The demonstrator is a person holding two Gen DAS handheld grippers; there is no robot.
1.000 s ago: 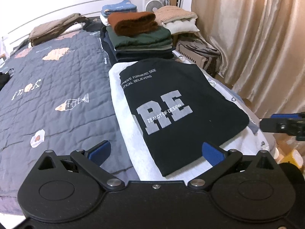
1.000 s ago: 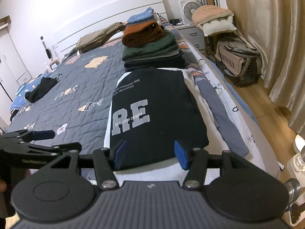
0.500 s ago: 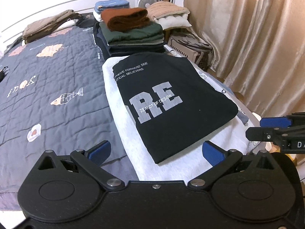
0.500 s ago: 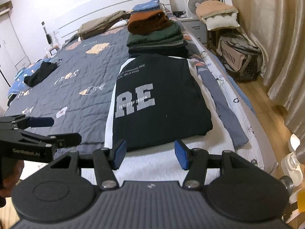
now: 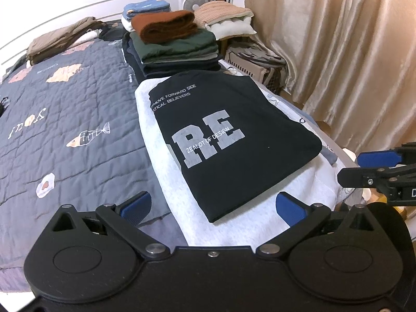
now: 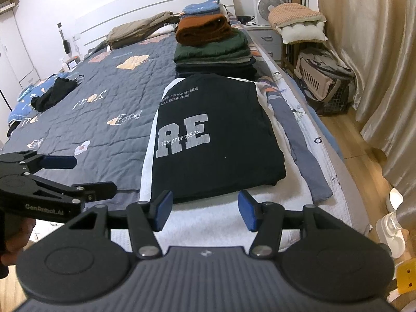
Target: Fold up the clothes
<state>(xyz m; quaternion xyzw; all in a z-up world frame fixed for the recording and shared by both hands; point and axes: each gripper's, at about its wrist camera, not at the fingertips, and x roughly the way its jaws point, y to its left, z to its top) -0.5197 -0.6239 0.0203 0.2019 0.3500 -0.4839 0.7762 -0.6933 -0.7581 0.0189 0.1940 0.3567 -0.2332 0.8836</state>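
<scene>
1. On the bed, nearer the viewer than the stack of folded clothes (image 6: 213,52), the black garment (image 6: 215,140) with the grey "RE" lettering is seen lying flat as a folded rectangle on a white garment (image 6: 213,213) spread beneath it.
2. Below the black garment's near edge, the right gripper (image 6: 205,210) is held with its blue pads apart and nothing between them; it appears to hover just clear of the white cloth.
3. Off the near left corner of the black garment, the left gripper (image 5: 213,205) is likewise spread wide and empty, above the white fabric and the quilt (image 5: 65,119).
4. The step in hand is judged to be either a further fold of the black garment or its transfer to the stack; which one cannot be told.
5. For a clean result, both near corners of the black garment are best pinched together, through all layers, without the white garment being caught.
6. Both corners are best lifted evenly, so that the layers are not allowed to slide apart.
</scene>
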